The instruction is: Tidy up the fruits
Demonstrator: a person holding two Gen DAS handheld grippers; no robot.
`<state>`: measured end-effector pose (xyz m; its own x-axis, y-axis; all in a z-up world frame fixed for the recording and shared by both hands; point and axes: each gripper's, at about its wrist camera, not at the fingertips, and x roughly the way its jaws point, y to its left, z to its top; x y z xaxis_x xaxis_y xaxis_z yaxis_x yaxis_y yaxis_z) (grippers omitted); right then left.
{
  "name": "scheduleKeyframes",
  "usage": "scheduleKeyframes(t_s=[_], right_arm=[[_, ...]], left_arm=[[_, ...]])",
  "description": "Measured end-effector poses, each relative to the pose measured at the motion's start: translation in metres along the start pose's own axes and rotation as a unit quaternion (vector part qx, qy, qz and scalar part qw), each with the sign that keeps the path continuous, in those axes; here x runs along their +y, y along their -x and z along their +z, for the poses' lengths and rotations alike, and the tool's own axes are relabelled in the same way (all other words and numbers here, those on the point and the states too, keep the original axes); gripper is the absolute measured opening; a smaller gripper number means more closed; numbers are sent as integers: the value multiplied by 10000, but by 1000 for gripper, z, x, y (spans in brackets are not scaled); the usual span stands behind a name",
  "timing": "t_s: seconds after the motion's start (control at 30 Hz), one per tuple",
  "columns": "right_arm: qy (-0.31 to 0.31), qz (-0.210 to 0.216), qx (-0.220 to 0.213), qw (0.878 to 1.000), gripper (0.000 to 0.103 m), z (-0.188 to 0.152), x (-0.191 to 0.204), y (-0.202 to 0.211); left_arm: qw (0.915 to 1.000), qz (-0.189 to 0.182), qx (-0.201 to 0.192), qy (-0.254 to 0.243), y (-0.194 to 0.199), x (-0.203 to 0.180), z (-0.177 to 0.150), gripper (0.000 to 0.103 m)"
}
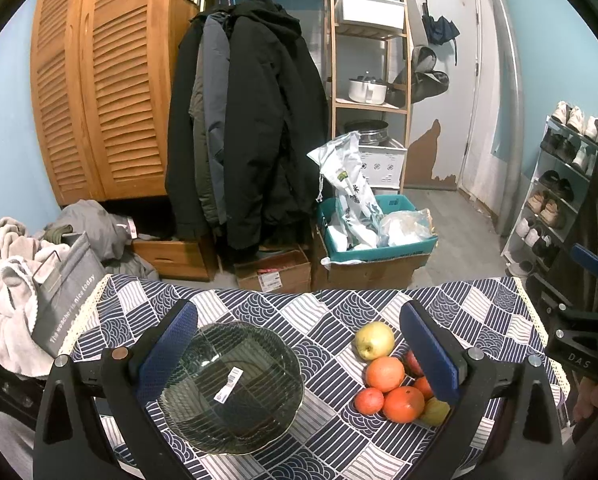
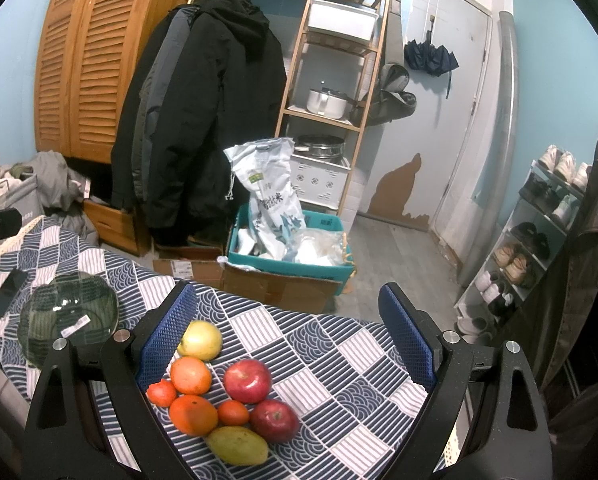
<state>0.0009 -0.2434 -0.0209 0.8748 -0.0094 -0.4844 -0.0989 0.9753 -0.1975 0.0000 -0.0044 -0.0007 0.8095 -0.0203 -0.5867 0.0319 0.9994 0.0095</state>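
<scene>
Hovering above a desk draped in a blue-and-white patterned cloth, both grippers stand with fingers spread wide and nothing between them. Between the right gripper fingers lie the fruits: 8 pieces clustered toward 7 o'clock, near the left finger. A glass bowl with a label sits between the left gripper fingers, toward 8 o'clock, the fruit at 4 o'clock.

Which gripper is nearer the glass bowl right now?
Left. The left gripper hovers open right over the glass bowl. The right gripper is open over the fruit pile, with the bowl off to its left.
</scene>
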Motion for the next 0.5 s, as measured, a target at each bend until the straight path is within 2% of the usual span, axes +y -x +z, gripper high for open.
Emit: scheduleKeyframes(t_s=[0.5], right_arm=[[2,-6,6,10000,91,-1,-1,-1]], left_arm=[[10000,-13,-2,12,0,-1,1,102]])
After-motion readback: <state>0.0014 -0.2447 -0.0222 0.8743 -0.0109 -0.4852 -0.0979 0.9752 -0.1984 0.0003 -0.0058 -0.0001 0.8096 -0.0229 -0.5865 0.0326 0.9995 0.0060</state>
